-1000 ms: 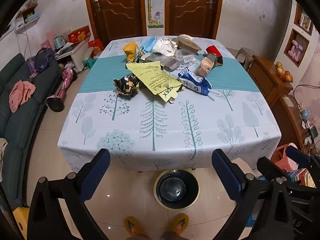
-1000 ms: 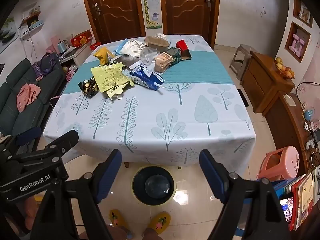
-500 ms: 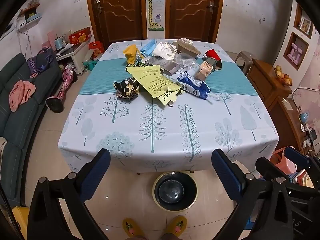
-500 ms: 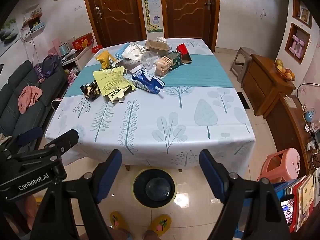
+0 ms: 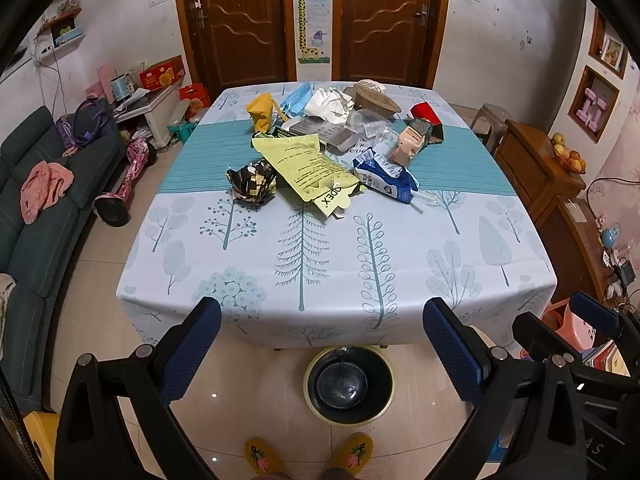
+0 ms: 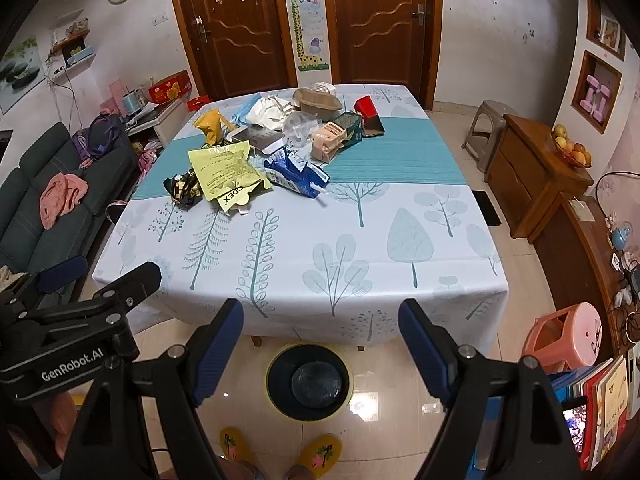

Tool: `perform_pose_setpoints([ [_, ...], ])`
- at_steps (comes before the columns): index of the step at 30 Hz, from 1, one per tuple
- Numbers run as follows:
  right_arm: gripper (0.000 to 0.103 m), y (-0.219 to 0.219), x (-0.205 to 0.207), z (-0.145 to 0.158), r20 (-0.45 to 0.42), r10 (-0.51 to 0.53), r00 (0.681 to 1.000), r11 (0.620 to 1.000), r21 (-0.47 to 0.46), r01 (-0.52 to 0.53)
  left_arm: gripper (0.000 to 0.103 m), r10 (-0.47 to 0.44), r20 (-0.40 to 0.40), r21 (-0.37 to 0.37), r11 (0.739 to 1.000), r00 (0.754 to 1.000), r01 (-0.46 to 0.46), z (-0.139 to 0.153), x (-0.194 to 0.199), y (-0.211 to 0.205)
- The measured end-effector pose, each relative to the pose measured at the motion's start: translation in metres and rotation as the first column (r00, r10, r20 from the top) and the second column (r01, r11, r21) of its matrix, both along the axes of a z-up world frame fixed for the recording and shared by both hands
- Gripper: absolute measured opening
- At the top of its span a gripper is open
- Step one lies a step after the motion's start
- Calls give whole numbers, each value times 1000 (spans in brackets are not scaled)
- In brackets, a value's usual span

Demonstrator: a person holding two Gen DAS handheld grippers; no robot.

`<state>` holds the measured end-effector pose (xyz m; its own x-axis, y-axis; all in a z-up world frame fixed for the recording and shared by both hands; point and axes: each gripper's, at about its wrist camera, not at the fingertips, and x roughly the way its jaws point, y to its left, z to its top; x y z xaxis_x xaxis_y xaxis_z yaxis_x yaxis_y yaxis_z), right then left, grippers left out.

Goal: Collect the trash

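Observation:
A pile of trash lies on the far half of the table [image 5: 332, 264]: a yellow packet [image 5: 308, 168], a crumpled black-and-gold wrapper [image 5: 252, 182], a blue-white pouch [image 5: 386, 178], a yellow bag [image 5: 262, 110], white paper [image 5: 328, 102] and a red box [image 5: 425, 114]. A round bin [image 5: 347, 384] stands on the floor under the near table edge; it also shows in the right wrist view [image 6: 307, 380]. My left gripper [image 5: 320, 320] and right gripper [image 6: 320, 320] are open and empty, held in front of the near table edge above the bin.
A dark sofa [image 5: 36, 208] runs along the left. A wooden cabinet [image 5: 540, 176] with fruit and a pink stool [image 6: 568, 336] stand at the right. Two brown doors [image 5: 308, 20] are behind the table. My feet in yellow slippers [image 5: 308, 456] are near the bin.
Both grippers have risen a little and tilted, so the table and the bin sit lower in both views. Both stay open. The trash has not moved.

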<state>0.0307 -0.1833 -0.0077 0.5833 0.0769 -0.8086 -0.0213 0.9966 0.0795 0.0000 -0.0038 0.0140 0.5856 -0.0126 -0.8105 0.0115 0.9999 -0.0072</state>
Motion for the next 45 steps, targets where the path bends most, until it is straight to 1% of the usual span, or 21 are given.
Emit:
perform_pose_setpoints([
  [27, 75, 1, 4, 1, 2, 10, 1000, 1000, -2, -10, 100, -1, -1, 0, 1000, 1000, 1, 0, 0, 1],
  [45, 74, 2, 5, 1, 1, 12, 1000, 1000, 2, -12, 100, 3, -6, 3, 1000, 1000, -3, 3, 2, 3],
])
